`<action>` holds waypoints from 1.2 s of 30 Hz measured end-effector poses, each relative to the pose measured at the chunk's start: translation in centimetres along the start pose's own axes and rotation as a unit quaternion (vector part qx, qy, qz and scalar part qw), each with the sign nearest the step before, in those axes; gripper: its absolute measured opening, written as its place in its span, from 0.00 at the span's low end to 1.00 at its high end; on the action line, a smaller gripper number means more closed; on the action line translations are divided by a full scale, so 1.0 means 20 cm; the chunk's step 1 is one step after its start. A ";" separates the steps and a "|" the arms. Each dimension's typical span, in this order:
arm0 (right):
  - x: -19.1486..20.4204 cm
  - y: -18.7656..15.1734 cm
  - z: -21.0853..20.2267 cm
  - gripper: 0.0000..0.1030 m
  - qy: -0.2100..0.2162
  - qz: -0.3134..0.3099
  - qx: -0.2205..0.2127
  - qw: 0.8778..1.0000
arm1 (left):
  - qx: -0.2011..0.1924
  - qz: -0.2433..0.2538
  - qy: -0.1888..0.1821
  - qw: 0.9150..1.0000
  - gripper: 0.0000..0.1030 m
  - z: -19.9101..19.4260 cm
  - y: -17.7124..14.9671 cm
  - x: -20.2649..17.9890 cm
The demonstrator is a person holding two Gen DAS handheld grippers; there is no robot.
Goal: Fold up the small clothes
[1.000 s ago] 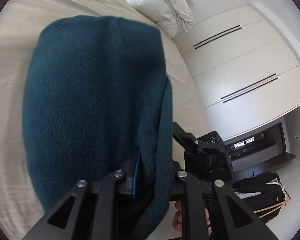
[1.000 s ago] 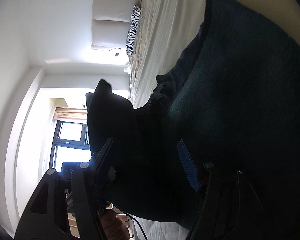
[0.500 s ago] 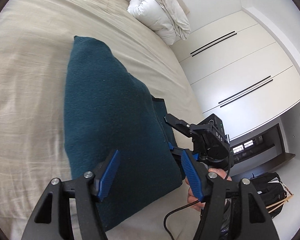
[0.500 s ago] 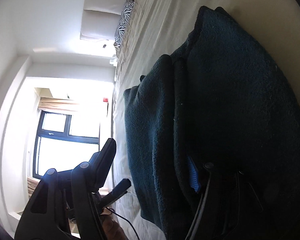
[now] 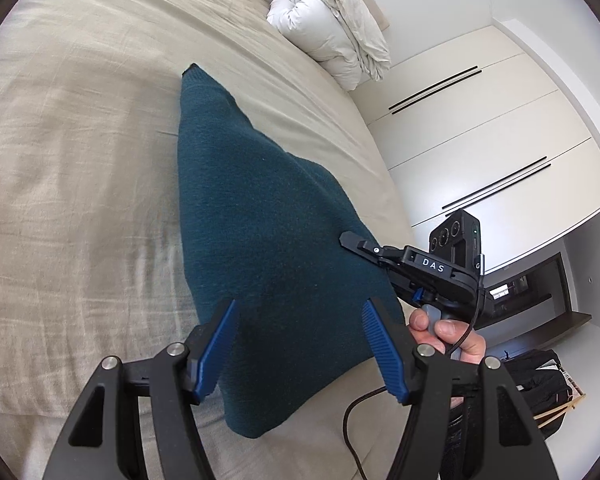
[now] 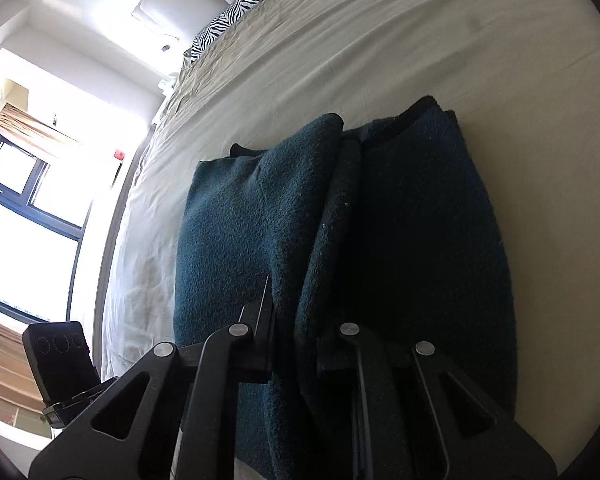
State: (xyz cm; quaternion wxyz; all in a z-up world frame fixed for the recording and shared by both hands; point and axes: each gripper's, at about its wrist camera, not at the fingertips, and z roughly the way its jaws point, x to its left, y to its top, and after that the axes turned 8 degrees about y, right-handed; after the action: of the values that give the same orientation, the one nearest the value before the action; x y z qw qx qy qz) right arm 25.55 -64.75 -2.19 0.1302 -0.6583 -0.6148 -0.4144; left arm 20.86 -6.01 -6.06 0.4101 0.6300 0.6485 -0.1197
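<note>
A dark teal fleece garment point(image 5: 260, 232) lies folded on the beige bed; in the right wrist view point(image 6: 340, 232) it shows as a stack of folded layers. My left gripper point(image 5: 298, 344) is open and empty, its blue pads point(image 5: 380, 348) just above the garment's near end. My right gripper point(image 6: 300, 312) is shut on a folded edge of the garment, at its right side. In the left wrist view the right gripper point(image 5: 352, 240) touches the garment's right edge, a hand on its handle.
The beige bed sheet point(image 5: 80, 160) spreads around the garment. A rolled white duvet point(image 5: 332, 32) and a zebra pillow point(image 6: 232, 16) lie at the headboard. White wardrobe doors point(image 5: 480, 140) stand past the bed's right edge. A window point(image 6: 28, 208) is at the left.
My left gripper let go of the garment, opened and drew back. The garment dropped flat onto the bed. My right gripper closed on the folded edge.
</note>
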 end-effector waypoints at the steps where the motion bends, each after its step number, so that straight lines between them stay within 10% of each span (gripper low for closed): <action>1: -0.01 0.01 -0.04 0.11 -0.001 -0.001 -0.003 1.000 | -0.001 0.003 0.003 1.000 0.65 0.00 0.00 -0.01; 18: -0.46 -0.01 -0.20 0.15 0.021 0.071 -0.025 0.997 | 0.012 0.034 0.053 0.998 0.68 0.17 0.03 -0.07; 26: -0.51 -0.02 -0.48 0.35 0.006 0.062 -0.073 0.995 | 0.004 0.034 0.074 0.997 0.74 0.25 0.12 -0.06; 28: -0.46 -0.02 -0.44 0.58 0.019 0.067 -0.072 0.995 | 0.004 0.029 0.079 0.996 0.75 0.27 0.15 -0.05; 36: -0.49 0.01 -0.18 0.55 0.070 0.081 -0.014 0.994 | 0.045 0.008 0.068 0.997 0.78 0.44 0.18 -0.01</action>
State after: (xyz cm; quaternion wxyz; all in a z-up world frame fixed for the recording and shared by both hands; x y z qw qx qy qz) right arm 25.32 -74.11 -6.75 0.1966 -0.6770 -0.5432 -0.4561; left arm 27.54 -11.54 -10.21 0.3376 0.6596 0.6637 -0.1026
